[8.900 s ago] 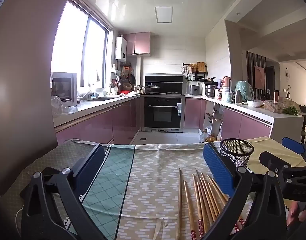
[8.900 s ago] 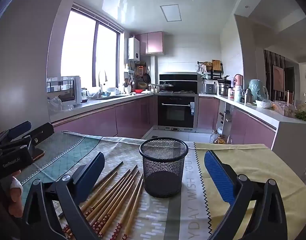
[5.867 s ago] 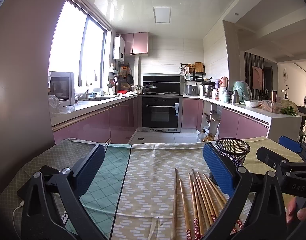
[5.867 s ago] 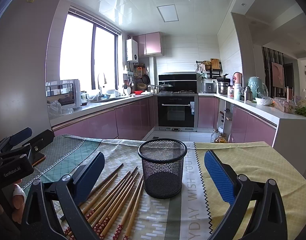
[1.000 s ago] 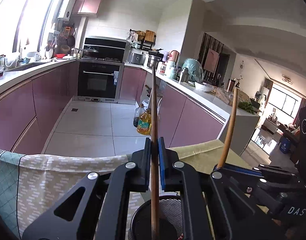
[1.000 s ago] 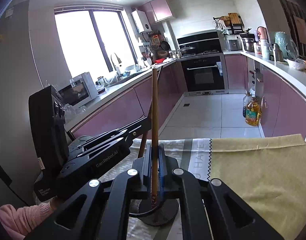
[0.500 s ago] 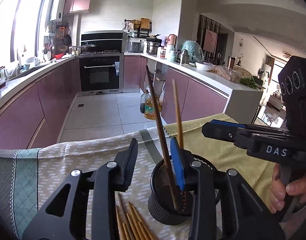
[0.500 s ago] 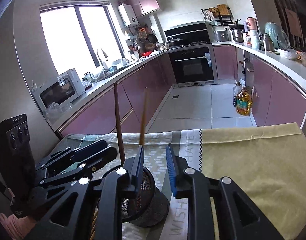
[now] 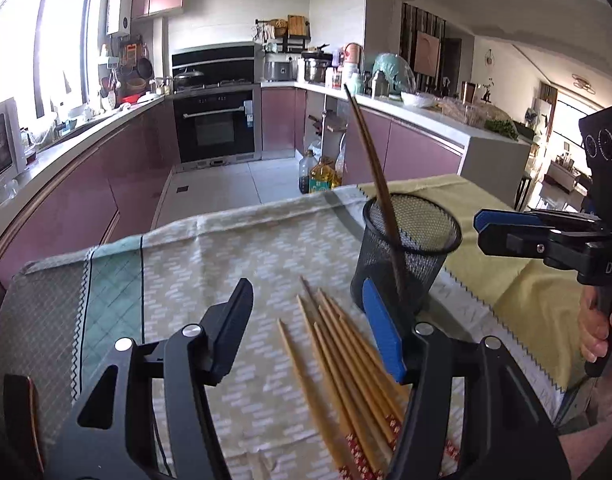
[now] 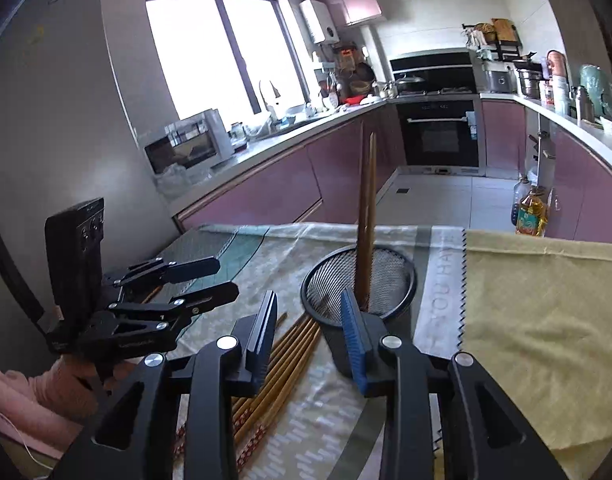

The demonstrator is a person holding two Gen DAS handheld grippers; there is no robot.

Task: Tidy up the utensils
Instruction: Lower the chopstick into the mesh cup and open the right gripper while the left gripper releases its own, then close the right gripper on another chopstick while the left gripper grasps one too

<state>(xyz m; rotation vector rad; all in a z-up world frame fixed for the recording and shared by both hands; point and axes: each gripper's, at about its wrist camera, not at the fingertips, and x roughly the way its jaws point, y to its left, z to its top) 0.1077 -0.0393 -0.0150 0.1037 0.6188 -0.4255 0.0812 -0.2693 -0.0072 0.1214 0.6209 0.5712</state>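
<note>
A black mesh cup point(image 9: 409, 248) point(image 10: 357, 284) stands on the cloth-covered table, with two wooden chopsticks point(image 10: 365, 208) leaning in it; in the left wrist view they overlap point(image 9: 369, 152). Several loose chopsticks point(image 9: 337, 360) point(image 10: 282, 360) lie fanned out on the cloth just left of the cup. My left gripper point(image 9: 306, 332) hovers over the loose chopsticks, its jaws opening with nothing between them. My right gripper point(image 10: 309, 336) sits near the cup's front left, its jaws also opening and empty. Each gripper shows from the side in the other's view point(image 9: 505, 228) point(image 10: 186, 280).
A patterned tablecloth point(image 9: 226, 264) covers the left and middle of the table, and a yellow cloth point(image 10: 537, 320) covers the right. The table's far edge drops to the kitchen floor, where oil bottles point(image 9: 319, 176) stand. A dark flat object point(image 9: 22, 412) lies at the near left.
A second ago each gripper was shut on an upright chopstick above the cup. Both let go, the chopsticks now lean in the cup, and both grippers pulled back while opening.
</note>
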